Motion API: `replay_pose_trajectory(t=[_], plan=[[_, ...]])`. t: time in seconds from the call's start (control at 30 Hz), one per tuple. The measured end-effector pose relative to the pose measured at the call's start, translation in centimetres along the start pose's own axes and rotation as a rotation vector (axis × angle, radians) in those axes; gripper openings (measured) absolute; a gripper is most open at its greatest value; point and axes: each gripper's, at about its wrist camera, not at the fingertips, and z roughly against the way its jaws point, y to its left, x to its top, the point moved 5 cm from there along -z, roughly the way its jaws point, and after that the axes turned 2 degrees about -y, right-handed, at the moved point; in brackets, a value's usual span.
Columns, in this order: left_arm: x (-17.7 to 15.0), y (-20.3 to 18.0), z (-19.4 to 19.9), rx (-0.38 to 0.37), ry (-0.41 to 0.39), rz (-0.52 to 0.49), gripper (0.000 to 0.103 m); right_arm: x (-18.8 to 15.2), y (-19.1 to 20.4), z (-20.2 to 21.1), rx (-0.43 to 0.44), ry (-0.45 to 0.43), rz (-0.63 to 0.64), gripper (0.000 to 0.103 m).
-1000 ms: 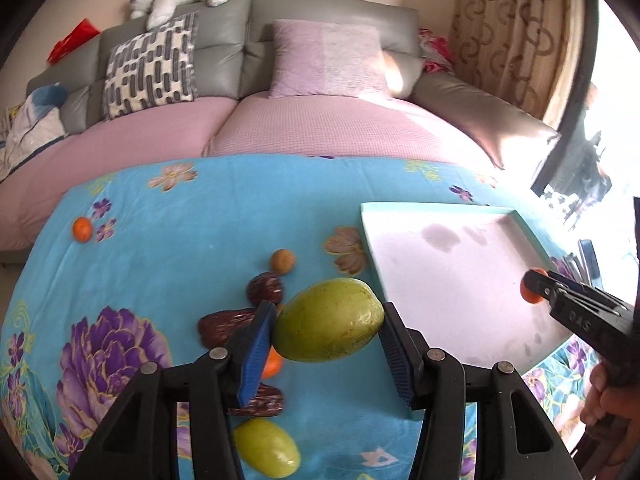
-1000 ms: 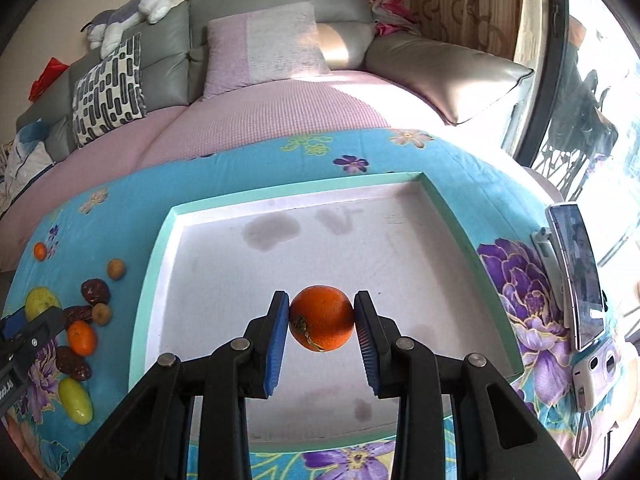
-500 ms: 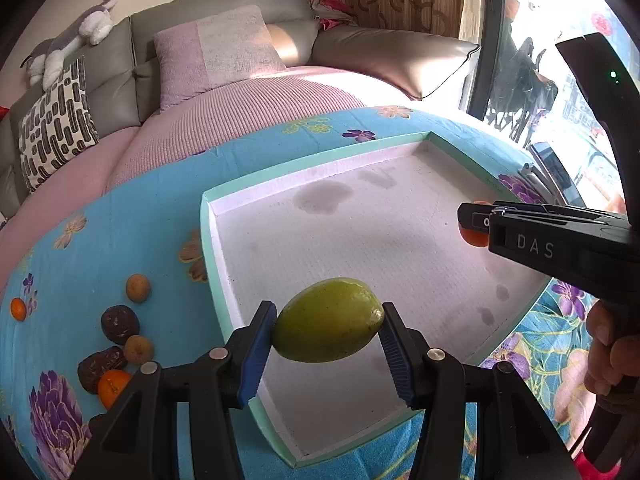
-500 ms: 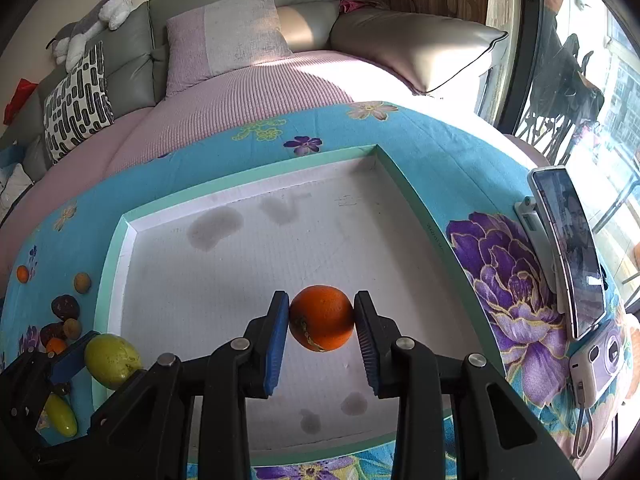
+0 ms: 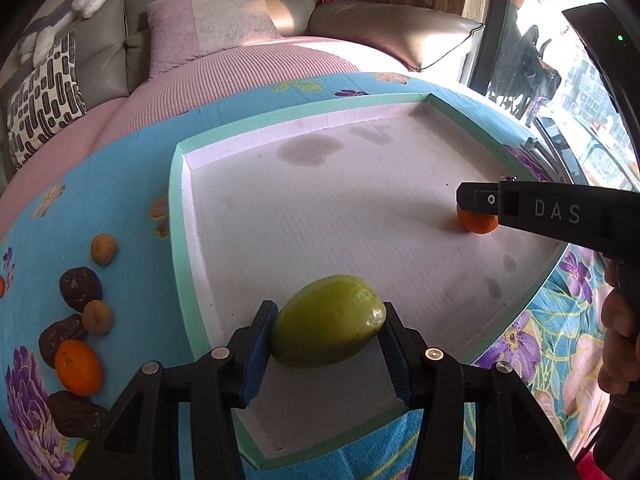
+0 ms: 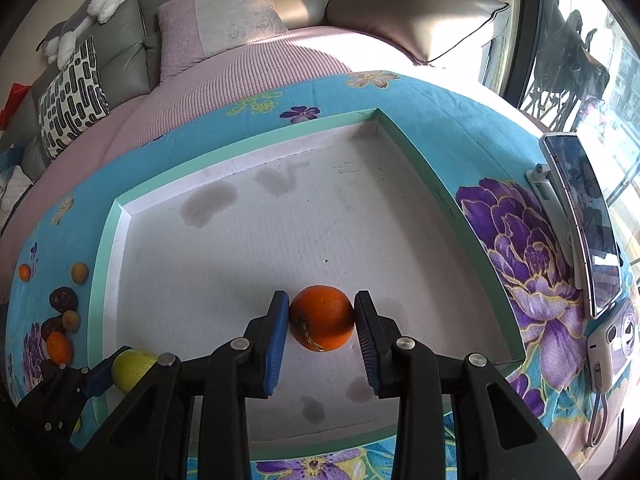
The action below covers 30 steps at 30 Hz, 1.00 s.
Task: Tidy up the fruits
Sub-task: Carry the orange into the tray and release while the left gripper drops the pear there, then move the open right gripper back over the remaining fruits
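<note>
- Fruits lie in two places: loose ones on the cloth [image 5: 120,184] left of the tray [image 5: 176,216], and two held in grippers over the tray.
- Far left on the cloth, in the left wrist view: a tan fruit [image 5: 103,249], a dark date [image 5: 80,289], a second tan fruit [image 5: 97,317] touching another date [image 5: 60,340], then a tangerine [image 5: 77,367] and a third date [image 5: 74,414] nearer the camera.
- The right wrist view shows the same cluster at its left edge, plus a tiny orange fruit [image 6: 25,271] set apart beside the farthest tan one.
- The left gripper [image 5: 326,354] is clenched on a mango [image 5: 328,331], its blue pads pressed against both ends; the mango sits over the tray's near left part, whether touching the floor I cannot tell.
- The tray is white inside with a mint rim, with a few grey stains near the far wall and near edge.
- The right gripper [image 6: 322,326] grasps an orange [image 6: 322,323] between its pads, low over the tray's right half; in the left wrist view the orange [image 5: 478,224] appears to rest on the tray floor with a shadow right under it.
- A hand [image 5: 618,344] holds the right gripper's handle at the right edge.
- Right of the tray, on the cloth, a phone [image 6: 580,220] and a white device [image 6: 612,344] with a cable.
- Behind the table, a sofa [image 5: 240,60] with cushions.
</note>
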Motion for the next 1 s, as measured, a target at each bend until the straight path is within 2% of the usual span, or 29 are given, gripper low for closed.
replay_pose_trajectory(t=[0.1, 0.2, 0.3, 0.43, 0.57, 0.67, 0.83, 1.0], plan=[[0.1, -0.4, 0.4, 0.009, -0.011, -0.027, 0.056, 0.1, -0.1, 0.0, 0.018, -0.005, -0.009, 0.037], [0.4, -0.7, 1.4, 0.006, -0.035, -0.046, 0.061, 0.4, -0.1, 0.5, 0.013, -0.027, -0.006, 0.045], [0.7, -0.7, 2.4, 0.005, -0.056, -0.05, 0.064, 0.8, -0.1, 1.3, 0.018, -0.059, -0.014, 0.045], [1.0, -0.1, 3.8, 0.001, -0.077, -0.032, 0.067, 1.3, -0.1, 2.5, 0.019, -0.104, -0.016, 0.045], [1.5, 1.7, 5.1, 0.017, -0.103, 0.018, 0.069, 1.4, 0.1, 2.6, 0.016, -0.107, -0.003, 0.045], [1.5, 4.5, 5.8, 0.067, -0.108, 0.1, 0.07, 1.2, 0.3, 2.3, 0.018, -0.095, 0.003, 0.045], [-0.1, 11.6, 6.2, 0.154, -0.055, 0.347, 0.071, 1.1, 0.9, 2.4, 0.023, -0.099, 0.021, 0.045], [-2.4, 17.9, 7.3, 0.285, -0.032, 0.508, 0.072, 0.8, 2.7, 2.8, 0.047, -0.109, 0.06, 0.045]])
